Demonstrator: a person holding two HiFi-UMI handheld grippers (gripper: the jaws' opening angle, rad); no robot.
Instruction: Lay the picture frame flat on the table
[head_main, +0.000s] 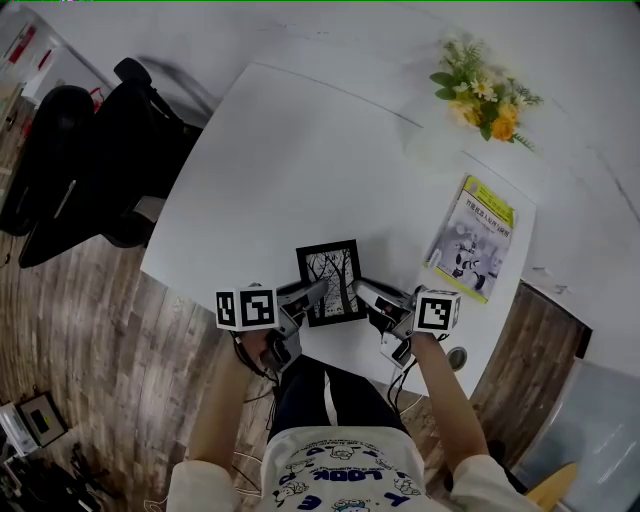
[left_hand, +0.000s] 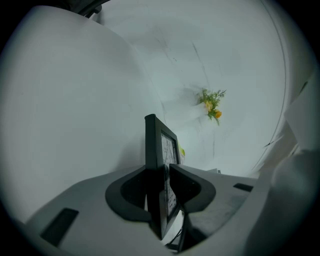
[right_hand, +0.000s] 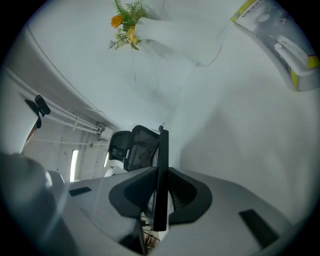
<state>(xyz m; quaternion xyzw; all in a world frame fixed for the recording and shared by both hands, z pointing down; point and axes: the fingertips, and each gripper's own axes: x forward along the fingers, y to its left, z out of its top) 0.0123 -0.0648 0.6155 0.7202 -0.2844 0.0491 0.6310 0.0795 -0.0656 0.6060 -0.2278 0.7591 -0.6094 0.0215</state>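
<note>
Picture frame (head_main: 331, 283) lay face up, low over table's (head_main: 300, 150) near edge, contact unconfirmed | left gripper (head_main: 316, 291) jaws stood slack astride its left edge | right gripper (head_main: 363, 292) clamped its right edge | frame sat between both, equally near.

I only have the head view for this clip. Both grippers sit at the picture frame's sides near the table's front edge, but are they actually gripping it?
Observer: The right gripper is. In its own view the picture frame stands edge-on between the jaws, and both pads press on it.
Operator: And the left one?
Observer: The left gripper has the frame between its jaws too. But a pale sliver shows between one pad and the frame's back, so it looks loose rather than clamped.
</note>
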